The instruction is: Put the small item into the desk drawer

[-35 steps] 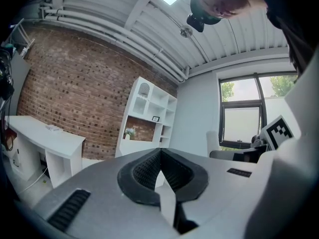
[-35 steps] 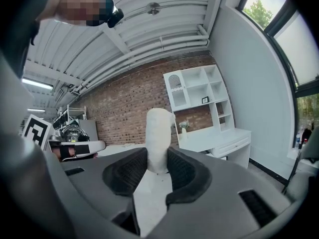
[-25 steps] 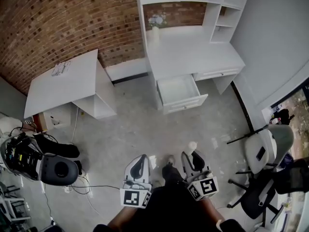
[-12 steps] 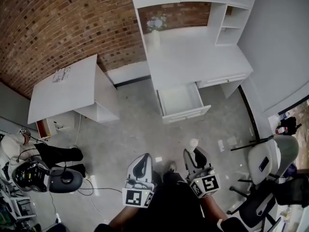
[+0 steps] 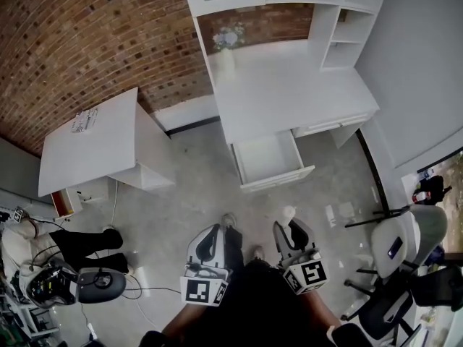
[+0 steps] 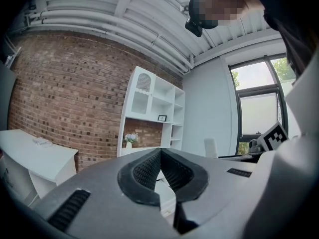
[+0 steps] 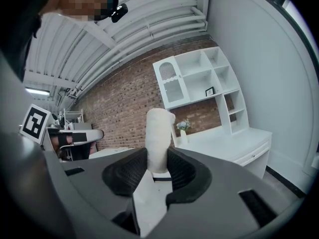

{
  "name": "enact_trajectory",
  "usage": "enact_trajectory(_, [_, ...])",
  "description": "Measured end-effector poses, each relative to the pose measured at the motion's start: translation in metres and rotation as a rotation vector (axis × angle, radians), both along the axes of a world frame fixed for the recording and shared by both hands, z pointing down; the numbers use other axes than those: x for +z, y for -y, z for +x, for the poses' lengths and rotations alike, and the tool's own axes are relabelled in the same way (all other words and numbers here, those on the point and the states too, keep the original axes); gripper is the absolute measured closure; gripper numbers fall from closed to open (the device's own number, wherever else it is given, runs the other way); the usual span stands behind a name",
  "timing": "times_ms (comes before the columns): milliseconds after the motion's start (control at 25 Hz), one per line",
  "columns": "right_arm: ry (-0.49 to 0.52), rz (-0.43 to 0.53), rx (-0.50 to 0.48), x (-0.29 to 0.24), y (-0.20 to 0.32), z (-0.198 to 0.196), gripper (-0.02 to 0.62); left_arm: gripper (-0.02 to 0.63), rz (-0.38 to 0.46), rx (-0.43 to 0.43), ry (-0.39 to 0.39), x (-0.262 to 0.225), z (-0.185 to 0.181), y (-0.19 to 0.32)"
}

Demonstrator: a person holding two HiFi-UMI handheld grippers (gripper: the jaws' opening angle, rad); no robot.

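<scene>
White small item [image 7: 158, 133] is clamped upright in the jaws of my right gripper [image 7: 158, 169]; my left gripper [image 6: 160, 158] has its jaws closed on nothing. Desk drawer [image 5: 266, 156] stands open, well apart ahead. Pickup appears done; approach and placement are outstanding.

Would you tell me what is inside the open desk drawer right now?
The drawer shows only its bare white bottom; its rear part is covered by the desk top.

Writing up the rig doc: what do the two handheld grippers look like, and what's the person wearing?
Both the left gripper and right gripper have light grey shells, black ribbed pads and a white cube bearing black square markers. No cables show on them. The person wears dark clothing.
</scene>
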State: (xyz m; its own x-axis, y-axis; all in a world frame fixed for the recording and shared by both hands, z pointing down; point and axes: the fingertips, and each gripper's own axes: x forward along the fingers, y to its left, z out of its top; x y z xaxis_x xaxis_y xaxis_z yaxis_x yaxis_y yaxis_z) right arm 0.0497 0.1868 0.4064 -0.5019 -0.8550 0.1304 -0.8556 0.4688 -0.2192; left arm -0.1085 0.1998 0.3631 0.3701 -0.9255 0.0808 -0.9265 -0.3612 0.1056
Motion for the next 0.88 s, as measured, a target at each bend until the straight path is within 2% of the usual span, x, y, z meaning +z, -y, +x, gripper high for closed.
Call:
enact_trajectory(440, [0.023, 0.008, 0.102, -0.006, 0.105, -0.026, 0.454, 0.583, -0.001, 0.118, -0.048, 0.002, -0.019, 0.124])
enact_trajectory(880, [-0.037, -0.038, 0.255, -0.001, 0.194, -0.038, 0.454, 0.583, -0.025, 0.256, -0.075, 0.009, -0.041, 0.220])
